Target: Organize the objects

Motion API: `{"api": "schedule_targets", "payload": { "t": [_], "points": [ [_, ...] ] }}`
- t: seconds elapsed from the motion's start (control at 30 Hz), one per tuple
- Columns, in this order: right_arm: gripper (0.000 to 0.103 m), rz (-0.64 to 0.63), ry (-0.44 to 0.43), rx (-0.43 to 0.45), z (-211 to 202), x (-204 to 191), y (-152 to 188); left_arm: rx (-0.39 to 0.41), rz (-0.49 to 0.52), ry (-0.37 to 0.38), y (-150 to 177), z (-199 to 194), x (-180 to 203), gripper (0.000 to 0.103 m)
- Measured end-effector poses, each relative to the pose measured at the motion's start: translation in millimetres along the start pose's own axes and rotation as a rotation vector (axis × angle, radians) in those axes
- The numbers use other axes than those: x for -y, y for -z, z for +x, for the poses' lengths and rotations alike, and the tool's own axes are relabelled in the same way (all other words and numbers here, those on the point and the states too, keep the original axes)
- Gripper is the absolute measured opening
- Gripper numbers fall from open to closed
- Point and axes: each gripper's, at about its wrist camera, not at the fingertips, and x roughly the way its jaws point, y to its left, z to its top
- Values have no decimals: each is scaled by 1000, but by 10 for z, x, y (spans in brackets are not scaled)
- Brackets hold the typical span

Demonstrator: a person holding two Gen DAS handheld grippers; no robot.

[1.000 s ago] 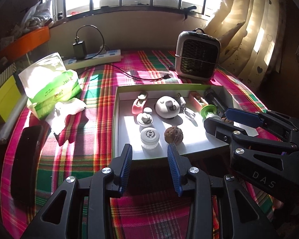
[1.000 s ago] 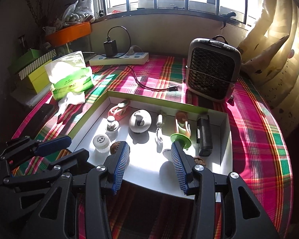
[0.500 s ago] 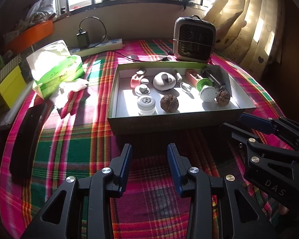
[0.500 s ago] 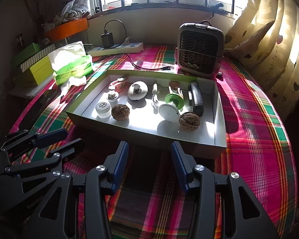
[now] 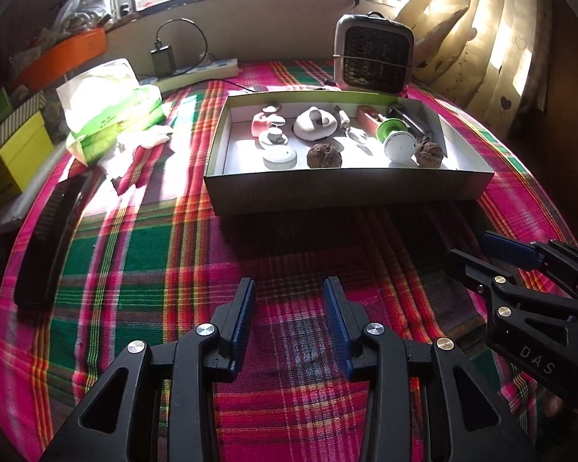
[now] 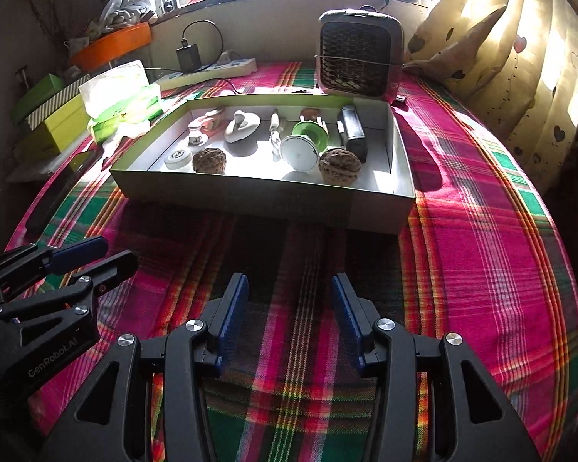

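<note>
**Grippers drawn back from the box**

Both grippers have been pulled away from the box [image 5: 346,188] toward the tablecloth's [image 5: 135,261] near edge. The left gripper [image 5: 289,327] and right gripper [image 6: 289,321] are held apart, empty. Two walnuts [image 6: 209,160] are seen along the box's near wall.

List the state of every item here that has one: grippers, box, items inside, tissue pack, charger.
Left gripper: open, empty, above the cloth.
Right gripper: open, empty.
Box: lidless, on the cloth.
Walnuts: inside the box, near its front wall.
Green-and-white spool: on its side.
Tissue pack: open, tissue out.
Charger: plugged into the strip.
</note>
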Motion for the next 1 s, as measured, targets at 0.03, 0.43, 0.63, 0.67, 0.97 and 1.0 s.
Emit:
{"api": "schedule_targets", "payload": {
  "t": [0.03, 0.43, 0.63, 0.67, 0.97, 1.0],
  "points": [
    [46, -1, 2, 3, -11, 2, 12, 1, 3, -1, 11, -6, 8, 34],
    [62, 8, 34, -5, -106, -7, 161, 11, -9, -33, 123, -63, 79, 35],
    [63, -4, 58, 10, -136, -36, 233, 29, -22, -40, 167, -82, 94, 36],
    [63, -3, 59, 14, -141, -35, 244, 34, -20, -45, 176, -87, 105, 36],
    [64, -1, 69, 39, -163, -36, 291, 44, -25, -43, 215, -107, 116, 36],
    [64, -2, 69, 39, -164, -34, 292, 44, -25, -44, 215, -107, 114, 36]
  ]
}}
